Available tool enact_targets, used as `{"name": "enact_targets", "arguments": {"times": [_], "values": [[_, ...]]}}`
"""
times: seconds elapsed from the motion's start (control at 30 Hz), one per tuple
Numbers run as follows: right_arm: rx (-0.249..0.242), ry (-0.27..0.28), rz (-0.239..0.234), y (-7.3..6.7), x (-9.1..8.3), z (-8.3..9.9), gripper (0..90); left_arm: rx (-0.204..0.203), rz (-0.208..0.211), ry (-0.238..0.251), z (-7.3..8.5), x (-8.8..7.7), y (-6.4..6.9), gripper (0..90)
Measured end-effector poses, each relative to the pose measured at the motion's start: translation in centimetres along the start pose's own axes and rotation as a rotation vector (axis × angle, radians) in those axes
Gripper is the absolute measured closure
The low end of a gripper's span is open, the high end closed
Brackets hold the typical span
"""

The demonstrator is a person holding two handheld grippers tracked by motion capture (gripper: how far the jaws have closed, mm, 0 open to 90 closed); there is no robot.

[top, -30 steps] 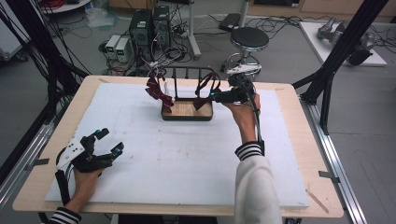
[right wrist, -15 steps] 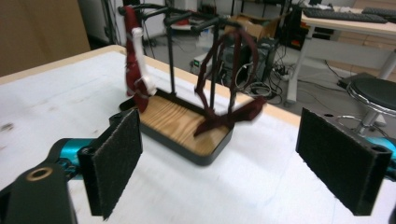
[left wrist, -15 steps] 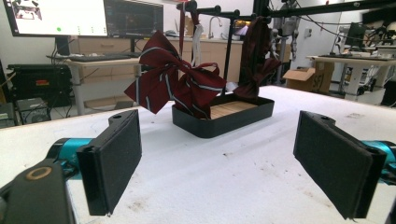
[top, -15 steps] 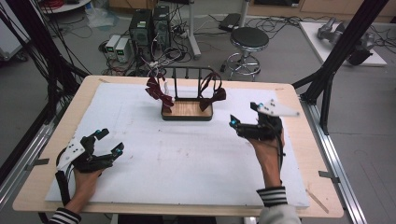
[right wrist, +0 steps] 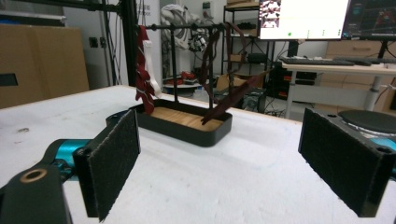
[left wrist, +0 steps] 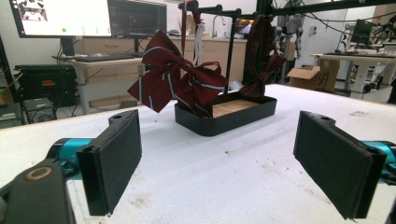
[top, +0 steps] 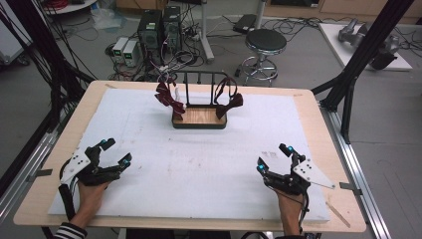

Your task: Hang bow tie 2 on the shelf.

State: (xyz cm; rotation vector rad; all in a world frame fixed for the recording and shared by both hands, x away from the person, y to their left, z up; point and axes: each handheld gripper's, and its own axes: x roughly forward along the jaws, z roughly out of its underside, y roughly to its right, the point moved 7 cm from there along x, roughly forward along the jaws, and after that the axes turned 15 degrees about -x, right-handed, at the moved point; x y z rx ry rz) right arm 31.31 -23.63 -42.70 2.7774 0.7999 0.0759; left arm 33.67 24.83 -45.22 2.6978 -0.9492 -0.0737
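A black rack with a wooden-floored tray [top: 199, 117] stands at the back middle of the white mat. A striped dark red bow tie [top: 167, 98] hangs on its left side and a plain dark red bow tie [top: 228, 101] on its right. In the left gripper view the striped bow tie [left wrist: 175, 83] hangs in front of the tray [left wrist: 224, 122]. My left gripper [top: 114, 152] rests open at the near left of the mat, with nothing between its jaws. My right gripper [top: 273, 158] rests open at the near right, also holding nothing. The right gripper view has the rack tray [right wrist: 187, 125] ahead.
The white mat [top: 199, 164] covers a wooden table [top: 318, 119]. Black frame posts [top: 348, 74] stand at the table's corners. A round stool [top: 265, 42] and computer boxes [top: 157, 30] sit on the floor behind the table.
My right gripper has pulled back from the rack's right side to the near right of the mat. The plain bow tie now hangs free on the rack. The left gripper has stayed put.
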Motion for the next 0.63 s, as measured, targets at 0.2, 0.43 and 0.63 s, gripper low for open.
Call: {"name": "enact_targets", "arguments": {"times": [0.2, 0.43, 0.63], "values": [[0.041, -0.002, 0.047, 0.2, 0.1, 2.2, 11.9, 0.002, -0.009, 0.005, 0.0, -0.2, 0.1, 15.6], [0.022, -0.026, 0.046, 0.0, 0.3, 2.7, 11.8, 0.003, -0.014, 0.005, 0.0, -0.2, 0.0, 15.6], [0.022, -0.034, 0.041, -0.1, 0.4, 3.0, 11.8, 0.004, -0.014, 0.004, 0.0, -0.2, 0.0, 15.6]]}}
